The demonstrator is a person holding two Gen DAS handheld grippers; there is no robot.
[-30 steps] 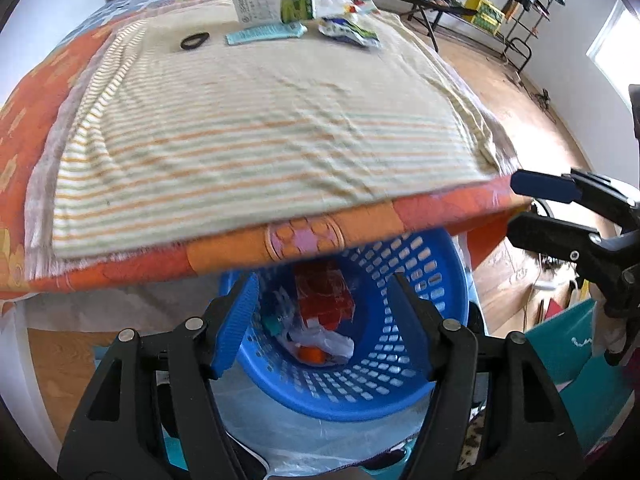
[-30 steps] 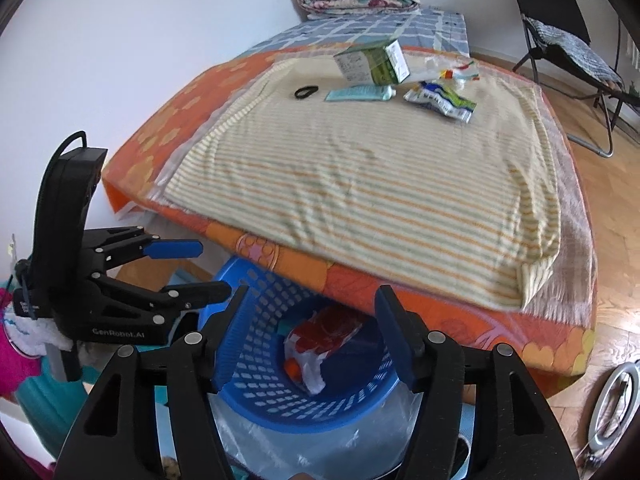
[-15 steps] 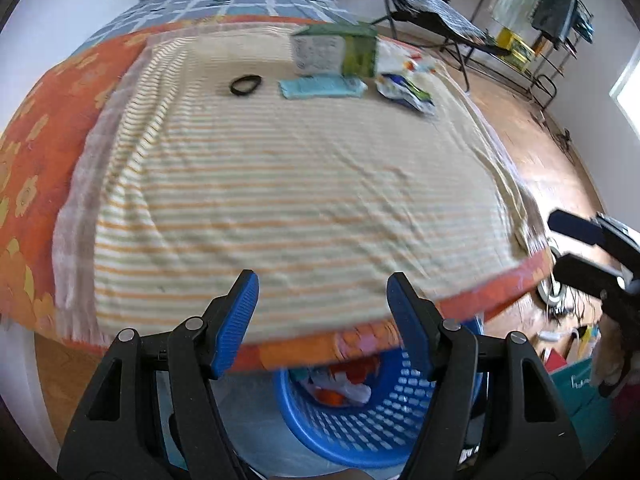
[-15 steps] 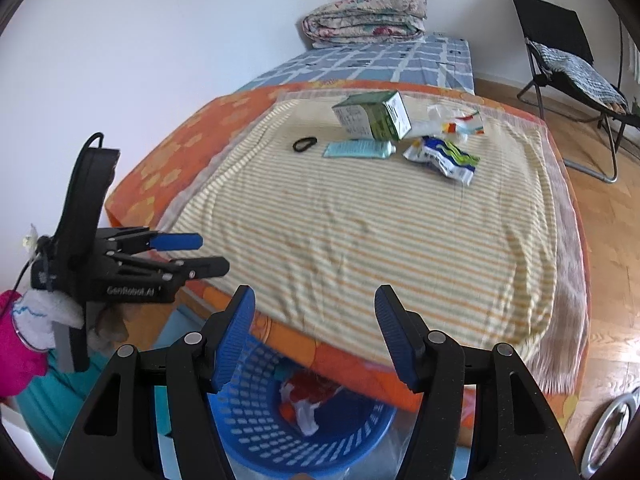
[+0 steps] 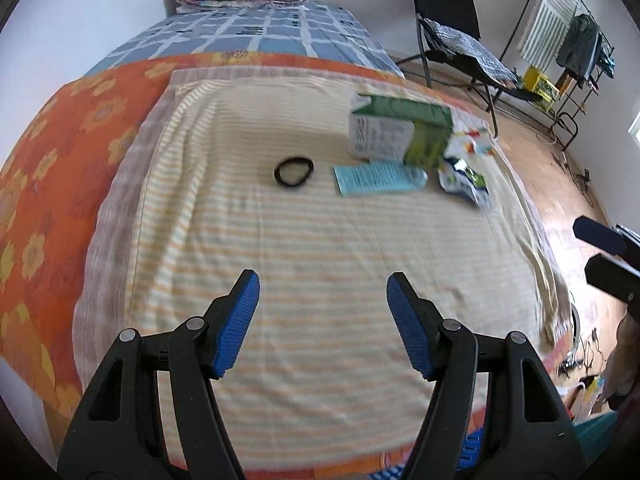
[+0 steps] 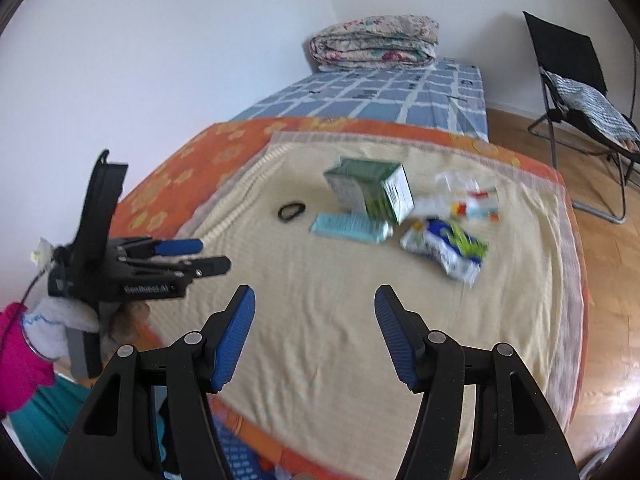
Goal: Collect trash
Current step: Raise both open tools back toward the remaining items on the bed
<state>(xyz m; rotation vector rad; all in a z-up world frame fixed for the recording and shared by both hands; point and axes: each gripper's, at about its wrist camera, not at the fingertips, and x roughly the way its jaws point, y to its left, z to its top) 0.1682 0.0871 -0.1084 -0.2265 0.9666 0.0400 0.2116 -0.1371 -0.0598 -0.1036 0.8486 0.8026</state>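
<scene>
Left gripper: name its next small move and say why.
Probably reach forward across the striped sheet toward the teal packet, the nearest piece of trash. The left gripper is open and empty, well short of the litter; the packet lies flat beside the green carton, clear of the black hair tie. The right gripper is also open and empty.

On the bed [image 5: 320, 264], a band [image 5: 294, 172] lies left of a packet [image 5: 378, 178]; a carton [image 5: 396, 132] sits behind it, wrappers [image 5: 464, 178] to the right.
</scene>
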